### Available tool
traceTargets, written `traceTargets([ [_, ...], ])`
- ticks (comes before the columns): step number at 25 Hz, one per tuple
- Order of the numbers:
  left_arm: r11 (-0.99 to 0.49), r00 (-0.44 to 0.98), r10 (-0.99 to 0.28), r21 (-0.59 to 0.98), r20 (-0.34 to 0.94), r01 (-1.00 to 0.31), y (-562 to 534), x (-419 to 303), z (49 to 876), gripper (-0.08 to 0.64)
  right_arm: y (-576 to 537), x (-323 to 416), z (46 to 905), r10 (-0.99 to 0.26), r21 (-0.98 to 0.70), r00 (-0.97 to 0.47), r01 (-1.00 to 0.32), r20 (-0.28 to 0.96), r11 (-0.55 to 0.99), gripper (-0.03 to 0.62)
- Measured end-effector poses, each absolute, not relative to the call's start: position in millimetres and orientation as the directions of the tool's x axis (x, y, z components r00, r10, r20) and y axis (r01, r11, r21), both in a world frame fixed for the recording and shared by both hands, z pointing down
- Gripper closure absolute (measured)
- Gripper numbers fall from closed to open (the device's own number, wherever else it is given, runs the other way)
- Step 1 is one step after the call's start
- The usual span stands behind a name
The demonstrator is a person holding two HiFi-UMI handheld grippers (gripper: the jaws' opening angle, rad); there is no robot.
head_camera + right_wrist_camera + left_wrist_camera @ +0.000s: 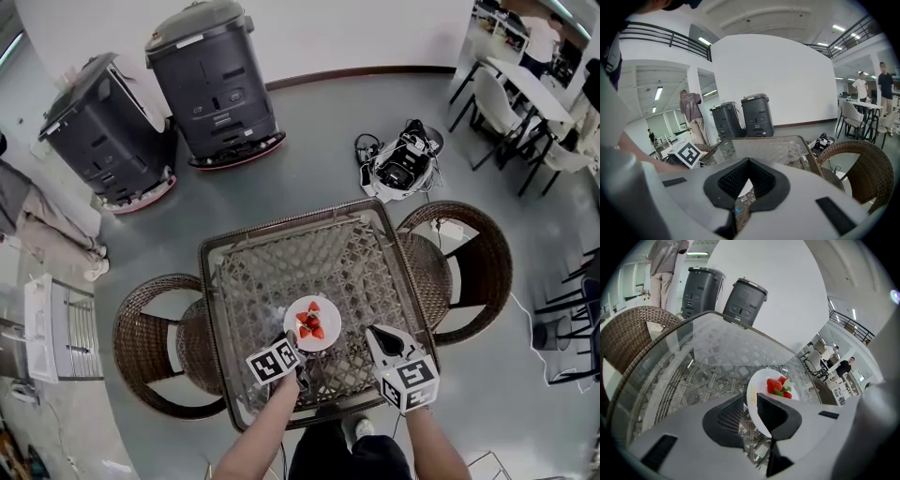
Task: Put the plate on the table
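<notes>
A white plate (312, 323) with red strawberries (310, 322) on it is over the near middle of the glass-topped wicker table (281, 258). My left gripper (300, 350) is shut on the plate's near rim. In the left gripper view the plate (764, 383) is tilted, with its rim pinched between the two dark jaws of the left gripper (751, 409), and the strawberries (778, 386) lie just beyond. I cannot tell whether the plate touches the glass. My right gripper (378, 336) hovers to the right of the plate, apart from it. In its own view the right gripper (749, 165) is shut and holds nothing.
Wicker chairs stand at the table's left (155, 347) and right (478, 267). Two dark grey bins (216, 80) (103, 127) stand beyond the table. A bag with cables (401, 164) lies on the floor behind it. A person (665, 268) stands near the bins.
</notes>
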State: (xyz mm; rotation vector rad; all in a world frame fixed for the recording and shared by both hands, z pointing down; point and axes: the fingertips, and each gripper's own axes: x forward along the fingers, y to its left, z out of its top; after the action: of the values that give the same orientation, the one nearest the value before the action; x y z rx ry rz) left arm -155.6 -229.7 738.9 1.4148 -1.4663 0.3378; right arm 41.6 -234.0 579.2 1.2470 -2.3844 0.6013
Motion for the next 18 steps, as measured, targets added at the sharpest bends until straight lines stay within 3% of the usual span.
traceTargets([
  [6, 0.103, 0.243, -0.677, 0.416, 0.695, -0.903, -233.4, -154.0, 688.7, 0.486, -238.4, 32.9, 571.2, -0.674, -0.201, -0.553, -0.824, 0.49, 0.531, 0.589],
  [12, -0.146, 0.275, -0.787, 0.267, 0.553, -0.953, -235.2, -146.3, 616.4, 0.488, -239.4, 17.1, 563.0, -0.665, -0.213, -0.588, -0.8, 0.46, 0.561, 0.589],
  [18, -0.279, 0.323, -0.836, 0.165, 0.444, -0.946, -220.8, -135.8, 552.6, 0.497, -232.6, -9.8, 532.8, -0.653, -0.222, -0.642, -0.76, 0.403, 0.611, 0.589],
])
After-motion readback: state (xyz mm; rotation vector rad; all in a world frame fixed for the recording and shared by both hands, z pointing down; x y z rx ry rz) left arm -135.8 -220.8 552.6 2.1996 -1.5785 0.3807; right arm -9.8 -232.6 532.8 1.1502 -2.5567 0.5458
